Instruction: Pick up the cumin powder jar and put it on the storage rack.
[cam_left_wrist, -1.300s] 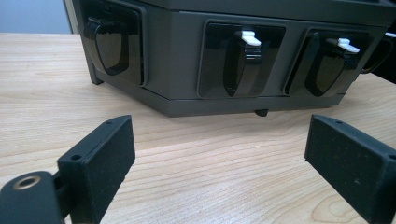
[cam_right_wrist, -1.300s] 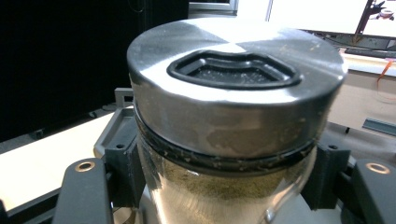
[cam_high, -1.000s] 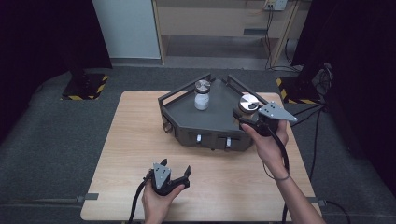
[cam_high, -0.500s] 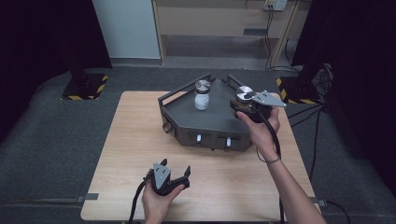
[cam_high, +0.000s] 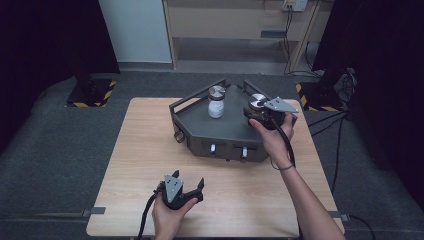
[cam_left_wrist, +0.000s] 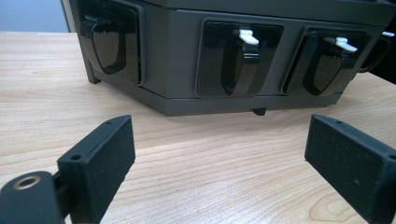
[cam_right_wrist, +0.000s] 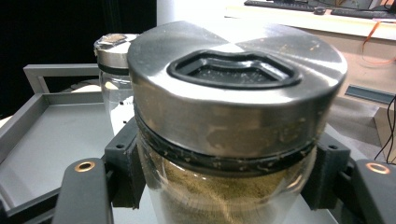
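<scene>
Jar in hand (cam_right_wrist: 224, 140): sits between my right gripper (cam_high: 261, 111) jaws, upright, steel lid above the pads, brownish powder inside; I hold it over the grey tray (cam_high: 230, 131), right side.
Right jaws: clamped on the glass just under the lid.
Second jar (cam_high: 216, 101): beyond and left of the held one, standing apart on the tray.
Left gripper (cam_high: 186, 188): jaws wide, holding nothing, low on the wooden table (cam_high: 130, 165), facing the tray's front wall.
Nearer hand: right.
Hidden: jar's base is cut off; I can't tell if it touches the tray floor.
</scene>
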